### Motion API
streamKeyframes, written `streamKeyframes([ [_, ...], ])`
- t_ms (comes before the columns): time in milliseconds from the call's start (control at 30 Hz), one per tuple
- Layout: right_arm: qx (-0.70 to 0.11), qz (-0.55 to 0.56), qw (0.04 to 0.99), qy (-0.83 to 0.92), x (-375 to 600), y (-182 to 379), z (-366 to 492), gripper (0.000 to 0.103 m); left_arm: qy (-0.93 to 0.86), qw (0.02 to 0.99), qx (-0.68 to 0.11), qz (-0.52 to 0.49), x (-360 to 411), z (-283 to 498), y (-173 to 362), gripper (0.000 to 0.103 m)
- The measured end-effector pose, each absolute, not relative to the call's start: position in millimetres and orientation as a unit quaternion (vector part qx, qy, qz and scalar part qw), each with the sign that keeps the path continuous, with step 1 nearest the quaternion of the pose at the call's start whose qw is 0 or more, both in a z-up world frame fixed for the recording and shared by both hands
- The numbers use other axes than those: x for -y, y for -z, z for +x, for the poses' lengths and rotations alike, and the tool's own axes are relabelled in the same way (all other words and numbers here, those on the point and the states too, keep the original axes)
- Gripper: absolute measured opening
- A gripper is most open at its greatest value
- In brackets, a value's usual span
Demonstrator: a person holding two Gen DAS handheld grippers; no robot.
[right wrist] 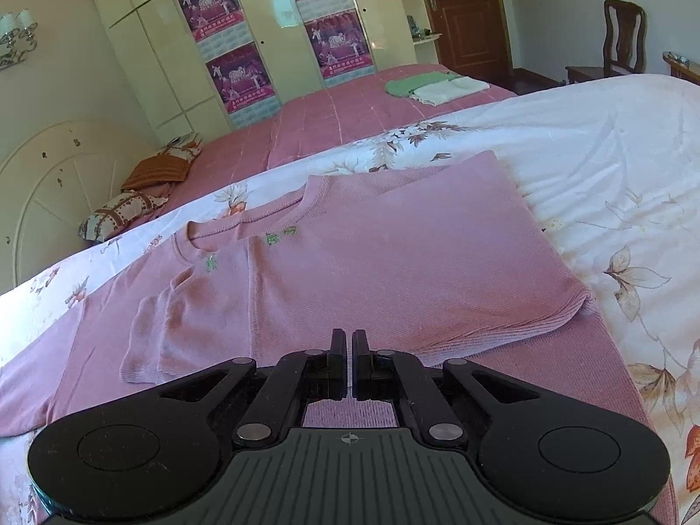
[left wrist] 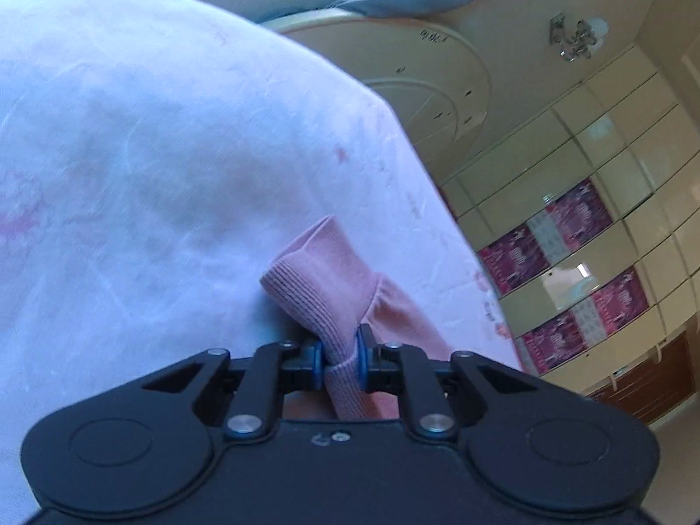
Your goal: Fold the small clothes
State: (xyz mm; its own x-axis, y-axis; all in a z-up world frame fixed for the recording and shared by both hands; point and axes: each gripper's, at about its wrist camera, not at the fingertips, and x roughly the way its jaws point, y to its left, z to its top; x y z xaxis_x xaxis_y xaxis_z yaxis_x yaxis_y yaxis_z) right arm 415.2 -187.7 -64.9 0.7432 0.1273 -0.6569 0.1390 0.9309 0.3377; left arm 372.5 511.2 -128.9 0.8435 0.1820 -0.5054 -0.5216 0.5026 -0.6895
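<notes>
i take the pink sweater (right wrist: pixel 350 271) as my landmark. it lies flat on the white floral bedcover (right wrist: pixel 612 183), front side up, with small green embroidery below the collar, and 1 side is already folded over the body.

my left gripper (left wrist: pixel 341 356) is pinching the ribbed cuff (left wrist: pixel 306 297) of the sweater's sleeve. the 2 blue pads (left wrist: pixel 361 352) press on the knit from both sides, with only the thickness of the cloth between them. the cuff stands up above the fingers and the rest of the sleeve falls away to the right of them. this view is tilted and a little blurred.

my right gripper (right wrist: pixel 348 352) hangs just above the near hem of the sweater. its 2 black fingers (right wrist: pixel 337 350) are pressed together with nothing between them. if they touch the fabric, i cannot tell.

beyond the sweater, on the pink blanket (right wrist: pixel 328 118), there is a folded green and white cloth (right wrist: pixel 433 85). behind it is a cream wardrobe (right wrist: pixel 153 65) with purple posters (right wrist: pixel 243 76).
</notes>
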Motion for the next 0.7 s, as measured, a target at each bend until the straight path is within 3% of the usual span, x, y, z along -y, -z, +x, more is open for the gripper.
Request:
streamKeyframes([
  [133, -0.360, 0.200, 0.911, 0.010, 193.3, 65.4, 413.6, 0.000, -0.206, 0.852, -0.189, -0.443, -510.6, 376.7, 125.0, 0.013],
  [300, -0.356, 0.196, 0.914, 0.008, 195.6, 65.3, 410.5, 0.000, -0.148, 0.912, -0.199, -0.328, -459.2, 400.2, 77.4, 0.011],
  [500, -0.348, 0.202, 0.915, 0.008, 197.2, 67.5, 407.5, 0.000, -0.020, 0.955, -0.216, -0.204, -330.9, 439.3, 31.5, 0.011],
  [700, -0.343, 0.205, 0.917, -0.003, 201.2, 65.5, 398.8, 0.000, 0.074, 0.953, -0.252, -0.153, -187.6, 465.4, 40.9, 0.012],
])
